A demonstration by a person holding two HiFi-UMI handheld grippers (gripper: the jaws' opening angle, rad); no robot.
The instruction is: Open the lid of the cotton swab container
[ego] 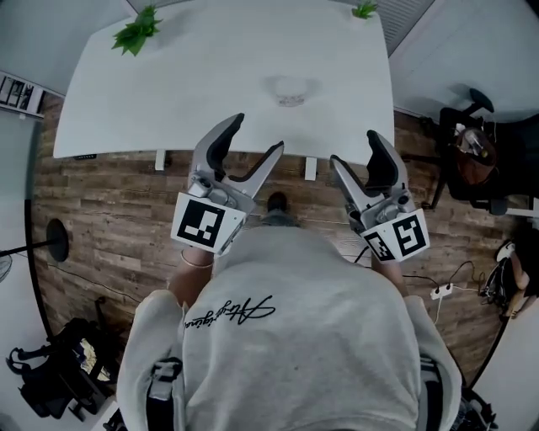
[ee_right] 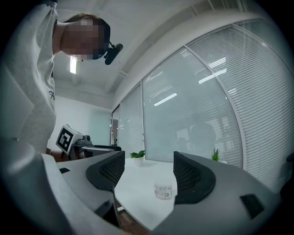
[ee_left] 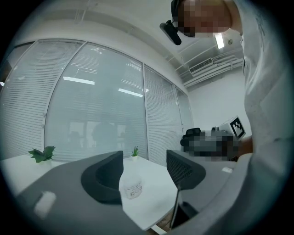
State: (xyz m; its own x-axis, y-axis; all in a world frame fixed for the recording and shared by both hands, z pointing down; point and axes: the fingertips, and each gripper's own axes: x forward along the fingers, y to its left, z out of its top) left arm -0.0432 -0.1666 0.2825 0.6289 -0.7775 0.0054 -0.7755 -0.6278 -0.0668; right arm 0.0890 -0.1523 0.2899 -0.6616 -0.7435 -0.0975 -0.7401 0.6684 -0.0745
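A small clear cotton swab container (ego: 291, 90) with its lid on stands on the white table (ego: 168, 93), a little in from the near edge. Both gripper views show it far ahead between the jaws: the container (ee_left: 133, 187) in the left gripper view, the container (ee_right: 163, 190) in the right one. My left gripper (ego: 255, 139) hangs open over the floor just short of the table's edge, nothing between its fingers. My right gripper (ego: 357, 146) is open too, beside it on the right and likewise in front of the table.
Two small potted plants stand at the table's far corners: one plant (ego: 136, 32) on the left, the other (ego: 365, 10) on the right. A black office chair (ego: 472, 160) with things on it stands right of the table. Bags (ego: 59, 370) lie on the wooden floor at lower left. Glass walls with blinds stand behind the table.
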